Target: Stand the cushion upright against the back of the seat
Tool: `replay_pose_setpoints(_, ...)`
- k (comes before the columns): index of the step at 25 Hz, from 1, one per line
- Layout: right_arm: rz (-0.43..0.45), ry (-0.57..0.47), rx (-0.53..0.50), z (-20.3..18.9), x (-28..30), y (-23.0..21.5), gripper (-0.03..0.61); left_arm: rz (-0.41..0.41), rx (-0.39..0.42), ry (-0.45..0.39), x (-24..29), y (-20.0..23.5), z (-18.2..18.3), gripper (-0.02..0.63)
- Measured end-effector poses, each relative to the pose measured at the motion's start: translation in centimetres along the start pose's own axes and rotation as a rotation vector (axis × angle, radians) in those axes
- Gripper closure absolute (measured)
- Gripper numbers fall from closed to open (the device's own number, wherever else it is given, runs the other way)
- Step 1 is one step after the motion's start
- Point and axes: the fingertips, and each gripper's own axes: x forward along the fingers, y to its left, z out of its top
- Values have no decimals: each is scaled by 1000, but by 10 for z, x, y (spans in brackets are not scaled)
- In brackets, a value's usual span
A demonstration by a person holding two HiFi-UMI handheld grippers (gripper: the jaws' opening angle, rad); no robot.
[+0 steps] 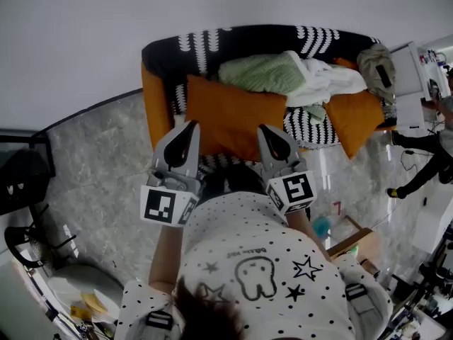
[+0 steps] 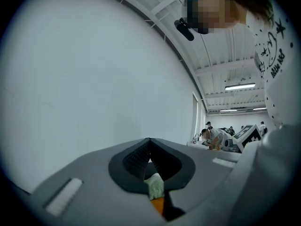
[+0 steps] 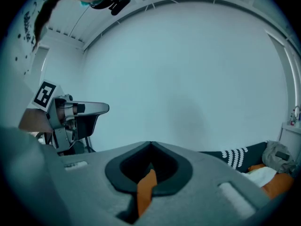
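Note:
An orange cushion (image 1: 230, 115) leans over the black-and-white patterned seat of the sofa (image 1: 255, 35), below its backrest. My left gripper (image 1: 187, 127) is shut at the cushion's lower left edge. My right gripper (image 1: 267, 129) is shut at its lower right edge. In the right gripper view a strip of the orange cushion (image 3: 146, 189) is pinched between the closed jaws (image 3: 150, 149). The left gripper view shows jaws (image 2: 150, 147) that meet, with a bit of the cushion (image 2: 158, 204) and a green blanket (image 2: 154, 185) in the gap below.
The green blanket (image 1: 262, 73), a white cloth (image 1: 329, 76) and a grey bag (image 1: 375, 62) lie piled on the sofa. A second orange cushion (image 1: 354, 119) leans at its right end. A white table (image 1: 410, 83), a person (image 1: 425, 168) and a cardboard box (image 1: 350, 236) are on the right.

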Motion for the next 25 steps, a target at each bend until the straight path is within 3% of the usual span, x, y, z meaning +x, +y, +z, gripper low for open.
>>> replay_pose_setpoints(7, 49, -16, -17, 11, 14, -24, 583, 64, -7, -16, 17, -6, 3, 617)
replay_pose_setpoints(13, 91, -1, 0, -4, 19, -71, 583, 94, -2, 0, 61, -28, -15, 617)
replay_pose_setpoints(25, 180, 3, -22, 2, 30, -70, 583, 156, 6, -20, 65, -27, -8, 617)
